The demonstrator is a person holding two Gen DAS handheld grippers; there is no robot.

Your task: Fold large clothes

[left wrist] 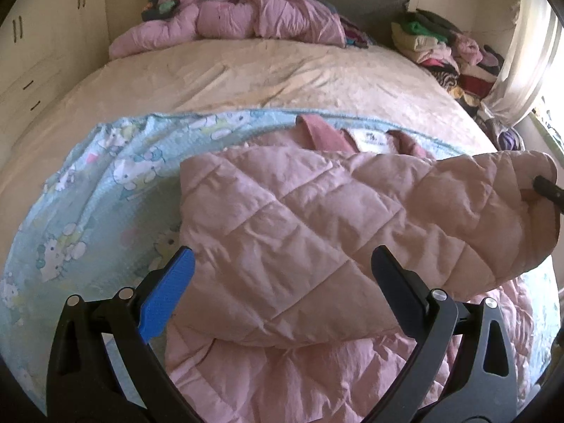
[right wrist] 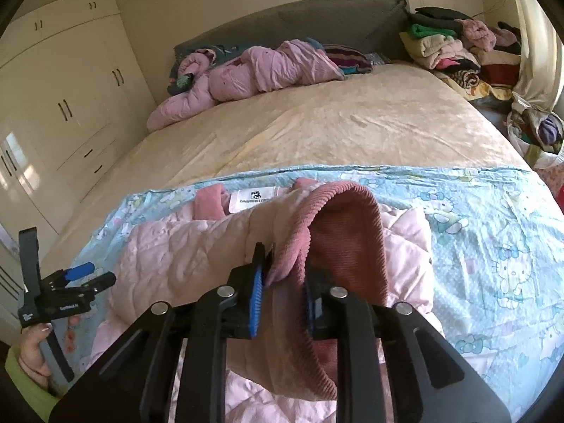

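A pink quilted jacket [left wrist: 282, 232] is spread on a light blue cartoon-print sheet [left wrist: 105, 183] at the near end of a bed covered in a cream bedspread [left wrist: 268, 74]. One sleeve is folded across the jacket's body, and its dusty-pink ribbed cuff [right wrist: 338, 232] is seen between the blue pads of the right gripper [right wrist: 283, 292], which stand narrowly apart around the fabric; whether the pads press on it cannot be told. The left gripper [left wrist: 282, 282] is held with its jaws wide above the jacket, nothing between them. A second pink garment [left wrist: 225, 17] is heaped by the grey headboard [right wrist: 317, 17], and stacked clothes [right wrist: 454, 46] are piled at the far right corner.
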